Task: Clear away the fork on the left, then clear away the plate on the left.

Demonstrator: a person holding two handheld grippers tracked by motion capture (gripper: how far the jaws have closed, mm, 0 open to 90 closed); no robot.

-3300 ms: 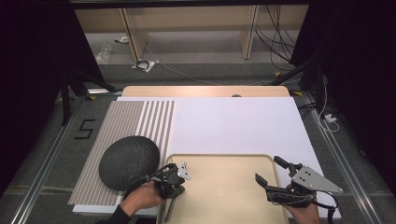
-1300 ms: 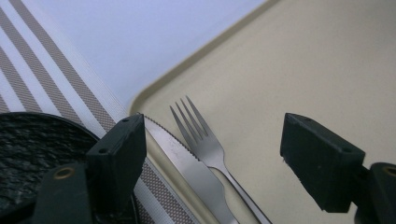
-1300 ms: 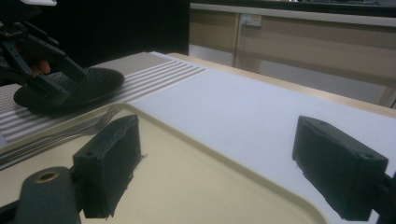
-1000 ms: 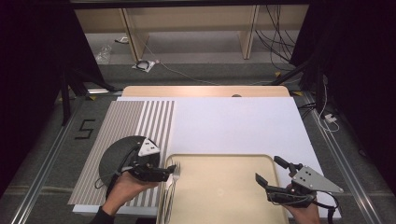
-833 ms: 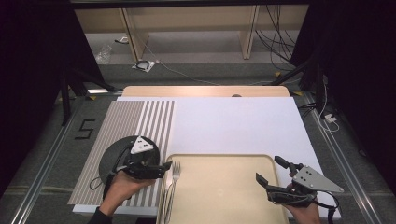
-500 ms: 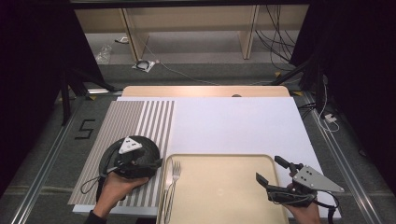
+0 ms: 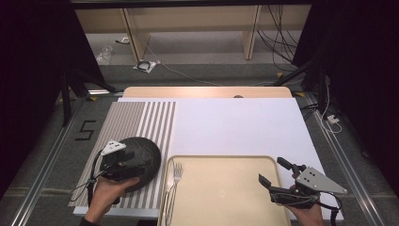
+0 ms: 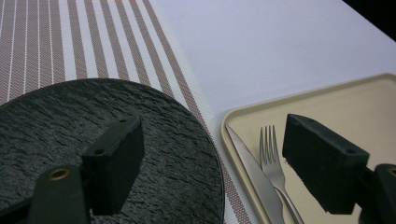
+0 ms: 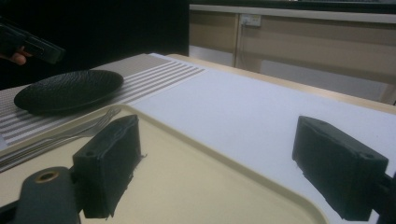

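With our left gripper (image 7: pixel 123 165) hovering jaws wide apart above the black plate (image 7: pixel 141 155), and the fork (image 8: pixel 273 161) and knife (image 8: pixel 254 179) on the tray (image 7: pixel 226 197) just beyond its right finger, we judge the cutlery is next, while our right gripper (image 7: pixel 277 181) waits agape over the tray.

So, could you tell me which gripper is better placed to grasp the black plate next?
Probably left: the left gripper hangs open over the black plate; the right gripper is across the tray.
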